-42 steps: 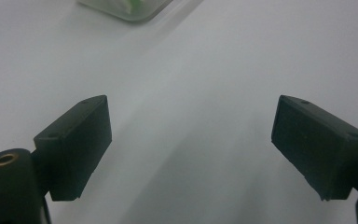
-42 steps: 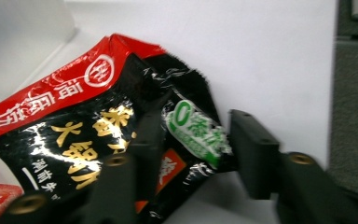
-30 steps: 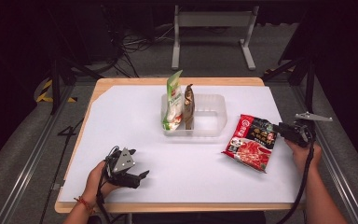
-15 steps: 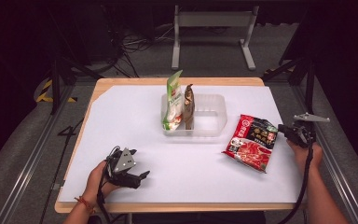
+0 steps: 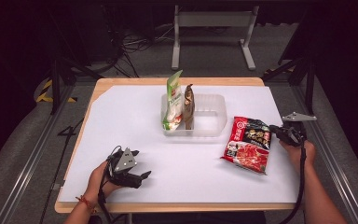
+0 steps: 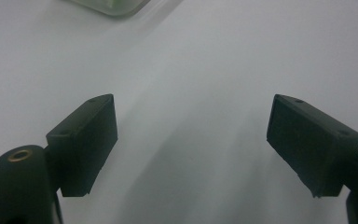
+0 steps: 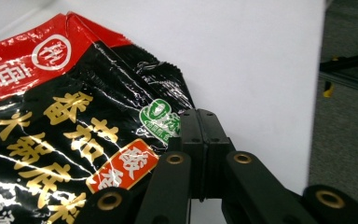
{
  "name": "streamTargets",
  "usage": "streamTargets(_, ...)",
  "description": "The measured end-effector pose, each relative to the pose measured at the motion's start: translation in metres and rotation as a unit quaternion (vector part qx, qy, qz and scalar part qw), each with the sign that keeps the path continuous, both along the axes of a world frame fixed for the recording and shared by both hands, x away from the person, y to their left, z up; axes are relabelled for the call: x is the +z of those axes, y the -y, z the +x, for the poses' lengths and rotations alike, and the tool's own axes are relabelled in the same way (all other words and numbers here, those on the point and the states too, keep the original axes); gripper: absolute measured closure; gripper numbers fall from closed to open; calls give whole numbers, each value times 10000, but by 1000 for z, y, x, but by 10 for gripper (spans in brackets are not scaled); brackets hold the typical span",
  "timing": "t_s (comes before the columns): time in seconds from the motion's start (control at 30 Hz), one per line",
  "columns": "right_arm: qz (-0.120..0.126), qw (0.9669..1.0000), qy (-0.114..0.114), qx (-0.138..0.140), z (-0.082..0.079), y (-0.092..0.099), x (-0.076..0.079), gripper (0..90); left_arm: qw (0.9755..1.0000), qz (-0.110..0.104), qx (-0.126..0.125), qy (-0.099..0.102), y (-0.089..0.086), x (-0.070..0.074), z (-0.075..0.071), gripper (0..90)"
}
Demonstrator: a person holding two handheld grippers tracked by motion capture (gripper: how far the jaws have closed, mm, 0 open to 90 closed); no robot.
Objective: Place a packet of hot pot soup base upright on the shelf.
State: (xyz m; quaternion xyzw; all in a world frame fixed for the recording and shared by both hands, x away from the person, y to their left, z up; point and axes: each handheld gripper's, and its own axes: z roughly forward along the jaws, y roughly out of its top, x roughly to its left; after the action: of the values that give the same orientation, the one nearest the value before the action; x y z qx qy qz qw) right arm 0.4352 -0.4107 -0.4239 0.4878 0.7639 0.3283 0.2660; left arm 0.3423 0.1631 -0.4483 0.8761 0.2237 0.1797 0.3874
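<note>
From the high view we see the whole table under its white cover, with the red and black packet lying flat at the right, just beside a clear plastic tray where a green and white pouch and a dark brown packet stand upright at the left end. In that view the right gripper meets the packet's right edge, but we cannot make out its jaws there. The right gripper view settles it: the right gripper has just been closing, its jaws now stand pressed together, and their tips sit at the packet's crinkled edge; whether a fold of film is pinched between them we cannot tell. That close view also gives us the printing: large yellow Chinese characters on black, a white seal mark on the red band, an orange label, and a green round badge bearing a large "0". The left gripper rests near the table's front left, well apart from everything; in the left gripper view its jaws stand wide open over bare white cover, with a corner of the tray at the top edge.
</note>
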Motion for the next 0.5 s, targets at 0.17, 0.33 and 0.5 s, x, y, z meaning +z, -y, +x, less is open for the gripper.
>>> streamTargets(0.17, 27, 9983, -75, 577, -4, -8, -1, 900, 10000, -1, -31, 16, 1, 1, -2, 167)
streamTargets(0.33, -125, 9948, -103, 1002, -9, -19, 0, 900, 10000, -18, -36, 12, 1, 1, -2, 167)
streamTargets(0.5, -477, 9892, -106, 1383, -18, -33, 2, 900, 10000, -28, -58, 13, 2, 1, -2, 167)
